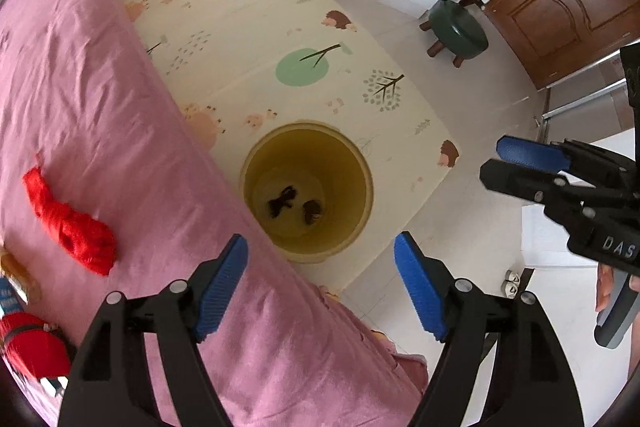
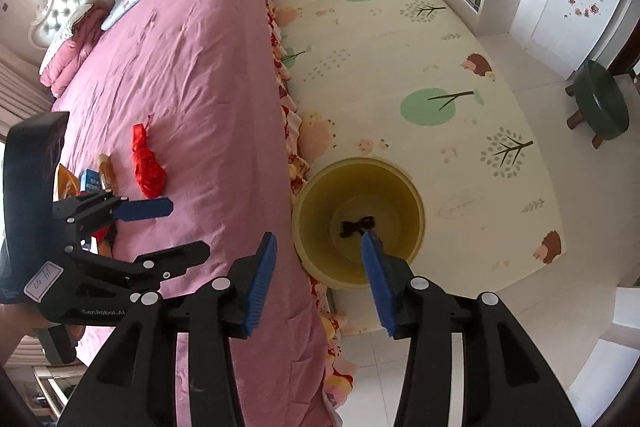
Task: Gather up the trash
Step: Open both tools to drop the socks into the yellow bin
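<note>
A yellow bin (image 1: 352,163) stands on the floor beside the bed; it also shows in the right wrist view (image 2: 312,203). Two dark scraps (image 1: 282,201) lie at its bottom. A crumpled red piece (image 1: 72,227) lies on the pink bedsheet; it also shows in the right wrist view (image 2: 146,163). My left gripper (image 1: 320,247) is open and empty, above the bed edge near the bin. My right gripper (image 2: 318,237) is open and empty, above the bin's near rim. Each gripper shows in the other view: the right gripper (image 1: 500,163) and the left gripper (image 2: 188,227).
More items lie at the bed's near left: a red bundle (image 1: 28,347), a blue box (image 2: 91,181) and an orange wrapper (image 2: 66,183). A green stool (image 1: 458,29) stands by the wooden door (image 1: 560,3). A patterned play mat (image 1: 248,27) covers the floor.
</note>
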A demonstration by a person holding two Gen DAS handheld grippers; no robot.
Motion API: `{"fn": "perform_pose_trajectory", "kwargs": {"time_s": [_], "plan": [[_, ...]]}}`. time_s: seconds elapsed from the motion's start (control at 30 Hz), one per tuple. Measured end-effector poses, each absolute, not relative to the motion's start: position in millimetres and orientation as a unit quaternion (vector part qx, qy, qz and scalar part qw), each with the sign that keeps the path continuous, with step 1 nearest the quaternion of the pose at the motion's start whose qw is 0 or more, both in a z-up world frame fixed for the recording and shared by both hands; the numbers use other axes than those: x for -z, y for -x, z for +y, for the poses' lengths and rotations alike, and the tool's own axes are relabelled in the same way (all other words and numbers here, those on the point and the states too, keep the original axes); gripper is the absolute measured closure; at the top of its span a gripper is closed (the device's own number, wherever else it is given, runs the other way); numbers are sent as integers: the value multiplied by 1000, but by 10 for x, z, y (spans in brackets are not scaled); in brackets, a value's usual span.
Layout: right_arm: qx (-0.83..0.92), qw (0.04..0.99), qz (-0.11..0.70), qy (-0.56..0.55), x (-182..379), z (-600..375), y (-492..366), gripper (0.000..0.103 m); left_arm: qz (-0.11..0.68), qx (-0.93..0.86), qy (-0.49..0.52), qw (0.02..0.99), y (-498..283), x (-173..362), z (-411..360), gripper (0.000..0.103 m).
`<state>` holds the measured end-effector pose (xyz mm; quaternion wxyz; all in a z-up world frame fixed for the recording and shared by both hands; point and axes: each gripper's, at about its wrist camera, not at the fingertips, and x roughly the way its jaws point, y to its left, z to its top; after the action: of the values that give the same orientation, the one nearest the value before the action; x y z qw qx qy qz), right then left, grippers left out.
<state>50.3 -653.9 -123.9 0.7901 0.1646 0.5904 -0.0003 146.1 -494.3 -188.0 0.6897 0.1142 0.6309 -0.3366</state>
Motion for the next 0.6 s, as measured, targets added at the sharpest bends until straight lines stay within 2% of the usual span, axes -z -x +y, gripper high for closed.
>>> {"fn": "perform_pose_trajectory", "kwargs": {"time_s": [0.37,0.6], "plan": [[-62,798,583,-140,1024,-5750,-587,59,624,300,-90,716,-1226,1680,-4118,28],[-111,792,588,-119,951,-5026,-565,59,624,259,-69,734,-1022,1625,-3318,28]]}}
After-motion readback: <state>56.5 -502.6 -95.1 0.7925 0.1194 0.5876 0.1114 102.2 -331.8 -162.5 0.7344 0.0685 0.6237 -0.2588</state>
